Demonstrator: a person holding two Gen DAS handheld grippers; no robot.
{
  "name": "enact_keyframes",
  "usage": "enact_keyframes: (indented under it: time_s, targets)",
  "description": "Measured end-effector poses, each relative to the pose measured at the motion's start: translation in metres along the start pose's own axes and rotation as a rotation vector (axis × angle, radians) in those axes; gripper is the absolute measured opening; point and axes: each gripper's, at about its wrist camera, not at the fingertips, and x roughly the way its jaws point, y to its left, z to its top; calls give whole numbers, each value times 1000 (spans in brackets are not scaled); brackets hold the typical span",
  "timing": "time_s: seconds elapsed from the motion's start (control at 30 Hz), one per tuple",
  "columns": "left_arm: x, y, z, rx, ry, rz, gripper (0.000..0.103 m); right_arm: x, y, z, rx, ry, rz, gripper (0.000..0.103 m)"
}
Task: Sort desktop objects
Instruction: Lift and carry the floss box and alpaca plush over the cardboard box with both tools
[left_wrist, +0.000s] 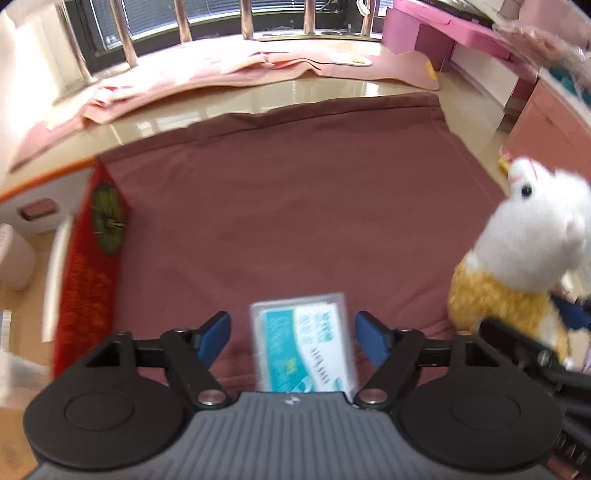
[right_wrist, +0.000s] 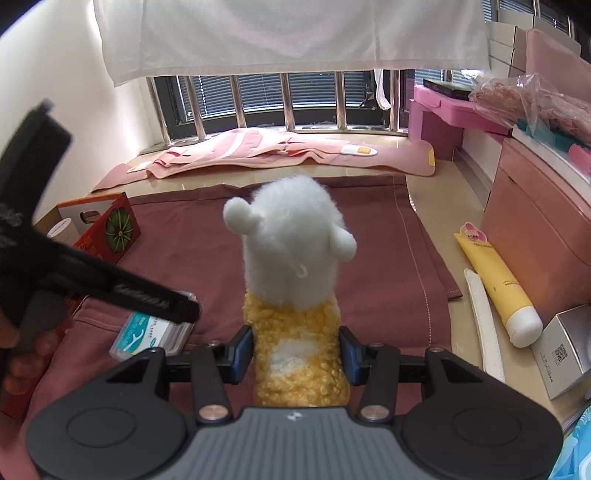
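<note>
Right now my right gripper (right_wrist: 295, 350) clamps the plush toy (right_wrist: 291, 258) by its yellow body, white head upright — dead centre over the maroon cloth (right_wrist: 369, 258). At about nine o'clock from it my left gripper (left_wrist: 293, 338) stands apart, blue pads clear of the floss-pick box (left_wrist: 303, 343) that lies between them on the cloth. At ten o'clock sits a red carton (right_wrist: 114, 232) with a pumpkin picture; at three o'clock, off the cloth, lie a yellow tube (right_wrist: 498, 284) and a silver box (right_wrist: 565, 350).
</note>
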Motion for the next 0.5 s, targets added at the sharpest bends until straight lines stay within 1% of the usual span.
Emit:
enact_keyframes:
  time_s: [0.07,0.17,0.23,0.3,0.33,0.43,0.47,0.5]
  targets:
    - [-4,0,-5,2,12,7,80,-1,1,0,-1,-6,-5,47]
    - [-5,-2,-10,3,31,-16,80,-3,4,-2,-1,-12,-4,47]
    - [-3,-5,-14,14,30,8,80,-5,6,-4,-2,-14,-1,47]
    - [-1,-8,-17,23,27,38,76,-7,7,-5,-4,-17,2,47]
    - [0,-9,-19,21,29,43,72,-8,8,-6,-6,-19,1,47]
    - [0,-11,-24,21,22,58,69,-12,9,-8,-14,-23,-4,47]
    - [0,-12,-26,22,19,63,61,-13,9,-8,-15,-23,-5,47]
    - [-1,-13,-27,22,13,66,59,-13,9,-9,-15,-23,-8,47]
